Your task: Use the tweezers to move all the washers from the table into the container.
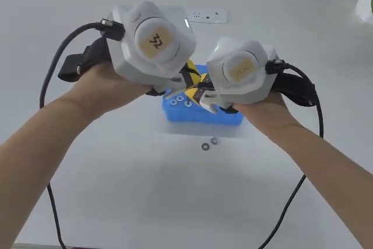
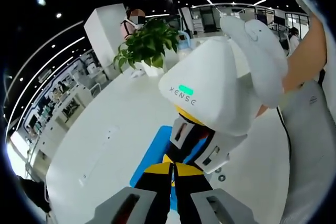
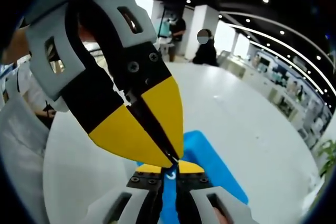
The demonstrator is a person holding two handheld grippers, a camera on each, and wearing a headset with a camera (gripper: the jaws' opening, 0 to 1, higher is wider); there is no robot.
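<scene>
Jaws of left gripper (image 2: 173,177) pinched together; right gripper (image 3: 170,174) hard to tell, perhaps tweezers between. Tips crowd blue rectangular plastic container (image 1: 198,116), frame centre: knock could spill metal washers (image 1: 180,98).

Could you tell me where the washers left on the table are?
In the head view, two washers lie together on the table, just nearer the person than the blue container.

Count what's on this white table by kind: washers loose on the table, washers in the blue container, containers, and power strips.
Blue rectangular plastic container: 1
Small silver metal washers loose on the white table: 2
Silver washers showing inside the container: 3
White power strip: 1
Total: 7
</scene>
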